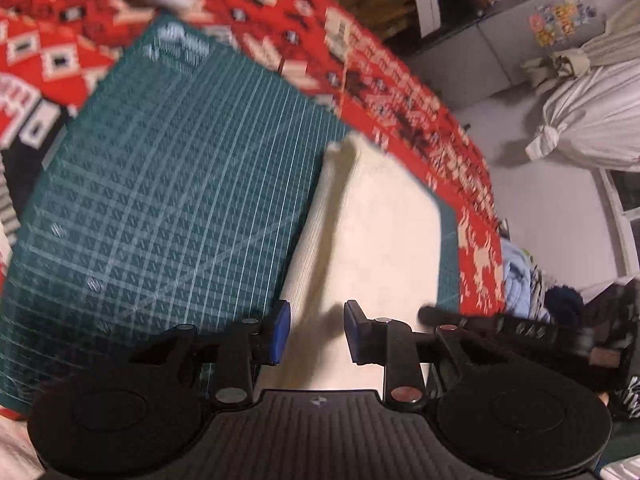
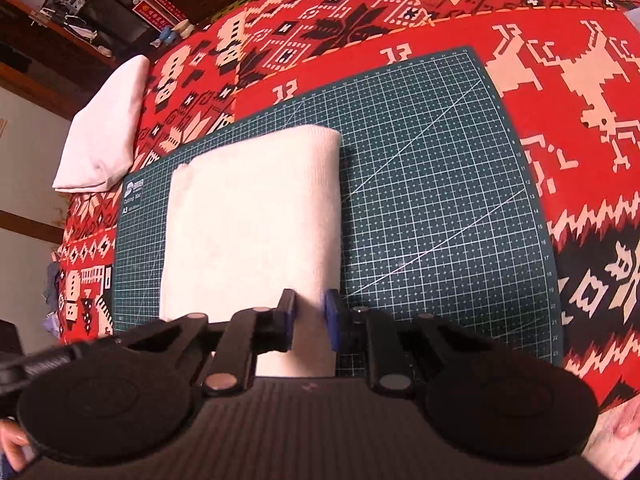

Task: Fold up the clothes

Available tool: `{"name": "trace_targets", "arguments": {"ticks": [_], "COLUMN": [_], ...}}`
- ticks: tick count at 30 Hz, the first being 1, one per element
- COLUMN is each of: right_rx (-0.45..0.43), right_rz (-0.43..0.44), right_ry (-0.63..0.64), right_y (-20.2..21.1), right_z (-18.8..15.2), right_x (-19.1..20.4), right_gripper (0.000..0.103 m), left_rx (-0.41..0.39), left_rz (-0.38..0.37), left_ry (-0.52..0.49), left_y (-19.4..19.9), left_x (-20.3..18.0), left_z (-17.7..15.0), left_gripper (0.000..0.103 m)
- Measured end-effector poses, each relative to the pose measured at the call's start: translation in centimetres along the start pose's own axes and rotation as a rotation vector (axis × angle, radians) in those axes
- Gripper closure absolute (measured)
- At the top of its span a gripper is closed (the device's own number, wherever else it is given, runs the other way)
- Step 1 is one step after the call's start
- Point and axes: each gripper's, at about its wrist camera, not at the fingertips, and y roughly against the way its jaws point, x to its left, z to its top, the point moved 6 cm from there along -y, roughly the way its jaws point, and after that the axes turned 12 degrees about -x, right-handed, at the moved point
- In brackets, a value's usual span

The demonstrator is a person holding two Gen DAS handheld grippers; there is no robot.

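Note:
A folded white cloth (image 2: 252,220) lies flat on a green cutting mat (image 2: 432,184), towards the mat's left side. My right gripper (image 2: 310,320) hovers over the cloth's near right corner with a narrow gap between its blue pads; the cloth shows through the gap and looks flat. In the blurred left wrist view the same cloth (image 1: 380,232) lies along the right side of the mat (image 1: 168,184). My left gripper (image 1: 316,330) is open over the cloth's near end, nothing between its fingers. The right gripper's dark body (image 1: 500,326) shows at the cloth's near right edge.
A red patterned blanket (image 2: 560,80) covers the surface under the mat. A second folded white cloth (image 2: 100,128) rests on the blanket beyond the mat's left corner. Shelves and clutter stand behind; white bags (image 1: 592,120) and clothes lie on the floor.

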Motion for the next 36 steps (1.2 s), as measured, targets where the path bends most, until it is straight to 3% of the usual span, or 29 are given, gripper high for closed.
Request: {"name": "trace_targets", "arguments": {"ticks": [6, 12, 14, 18, 23, 29, 32, 34, 36], "right_rx": [-0.009, -0.069, -0.072, -0.063, -0.041, -0.065, -0.052, -0.046, -0.057], "right_rz": [-0.021, -0.009, 0.009, 0.001, -0.012, 0.033, 0.035, 0.023, 0.02], "right_ry": [0.056, 0.081, 0.082, 0.092, 0.095, 0.026, 0.028, 0.055, 0.062], "right_y": [0.1, 1.8, 1.5, -0.4, -2.2, -2.2, -3.1, -3.9, -4.2], "right_z": [1.2, 3.1, 3.9, 5.3, 5.8, 7.6, 8.3, 8.6, 9.0], "right_x": [-0.1, -0.1, 0.2, 0.6, 0.1, -0.6, -0.2, 0.1, 0.1], "right_gripper": [0.086, 0.082, 0.079, 0.078, 0.083, 0.08, 0.08, 0.084, 0.086], "left_rx": [0.032, -0.014, -0.048, -0.101, -0.074, -0.082, -0.092, -0.098, -0.108], "left_rz": [-0.026, -0.06, -0.067, -0.046, 0.035, -0.005, -0.015, -0.02, 0.006], "left_ry": [0.014, 0.021, -0.018, -0.112, -0.152, -0.086, -0.07, -0.071, -0.081], "left_y": [-0.5, 0.2, 0.1, -1.2, -3.8, -3.5, -3.8, -4.2, -4.5], "left_x": [-0.6, -0.9, -1.7, -3.4, -2.8, -1.8, -1.8, -2.1, -2.2], "left_z": [-1.2, -0.1, 1.0, 3.0, 3.5, 4.6, 5.5, 6.1, 6.5], "left_gripper": [0.077, 0.081, 0.071, 0.067, 0.085, 0.086, 0.078, 0.079, 0.091]}}
